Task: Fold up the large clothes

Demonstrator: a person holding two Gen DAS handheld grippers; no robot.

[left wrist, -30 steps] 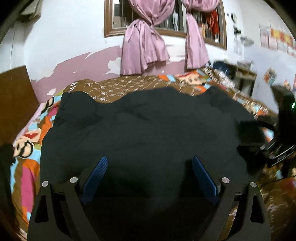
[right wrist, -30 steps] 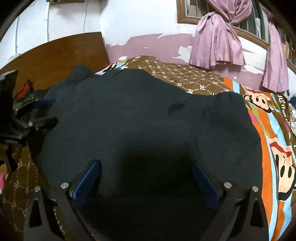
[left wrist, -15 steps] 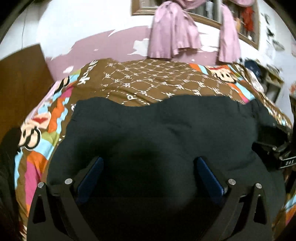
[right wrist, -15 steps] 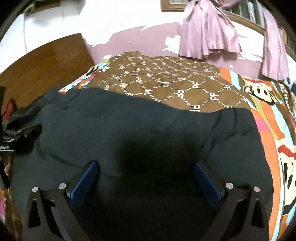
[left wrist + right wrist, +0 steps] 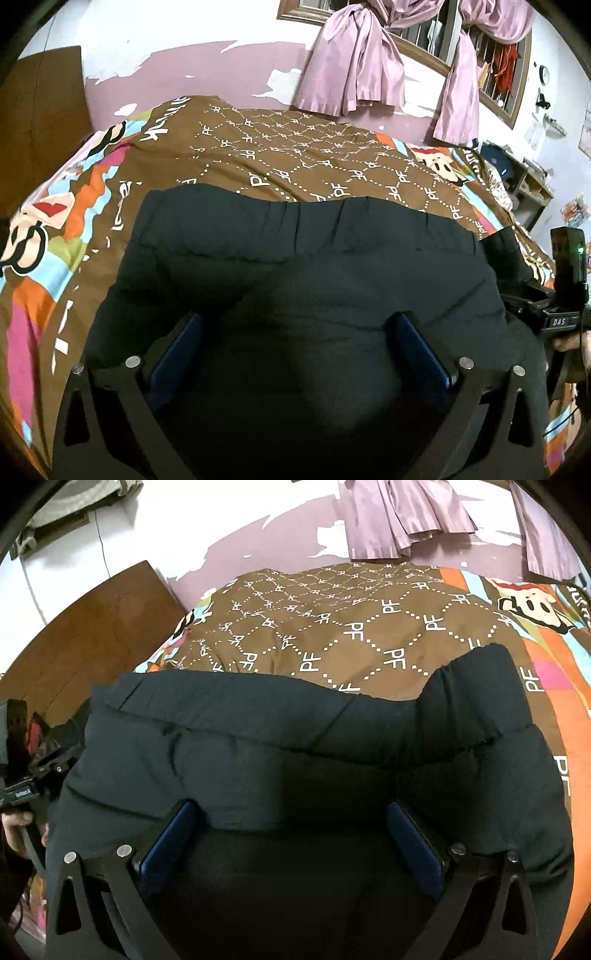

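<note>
left fingers (image 5: 295,350) just opened wide | right fingers (image 5: 291,834) wide | black garment (image 5: 314,266) drawn nearer, more bedspread (image 5: 314,158) bare

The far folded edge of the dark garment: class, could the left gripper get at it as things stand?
Probably yes. The left gripper is open over the dark garment, and nothing lies between it and the far edge on the brown bedspread.
</note>
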